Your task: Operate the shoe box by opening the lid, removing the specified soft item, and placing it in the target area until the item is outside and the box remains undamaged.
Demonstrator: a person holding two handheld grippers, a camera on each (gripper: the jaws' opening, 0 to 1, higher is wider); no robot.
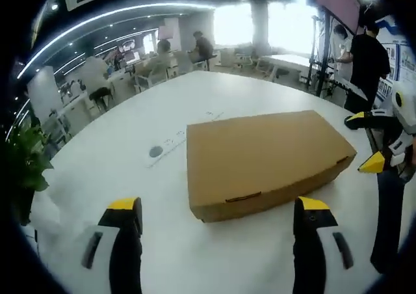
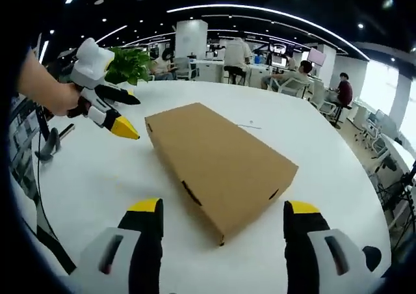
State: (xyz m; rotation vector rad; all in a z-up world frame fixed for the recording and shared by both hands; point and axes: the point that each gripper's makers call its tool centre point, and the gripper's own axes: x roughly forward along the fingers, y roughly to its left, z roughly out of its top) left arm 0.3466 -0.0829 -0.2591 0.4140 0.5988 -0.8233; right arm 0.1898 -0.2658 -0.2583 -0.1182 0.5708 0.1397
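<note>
White table [image 1: 214, 92], closed shoe box [image 1: 263, 157] — contents hidden, both grippers' jaws wide, empty

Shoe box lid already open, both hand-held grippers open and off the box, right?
Not quite: the shoe box lid is closed flat, as the left gripper view shows. The rest holds: the left hand-held gripper and right hand-held gripper are open, clear of the box.

The closed brown cardboard shoe box [image 1: 266, 160] lies flat on the white round table [image 1: 162, 105], with bare tabletop open on all sides. A leafy green potted plant [image 2: 128, 64] stands near the table edge, well apart from the box.
</note>
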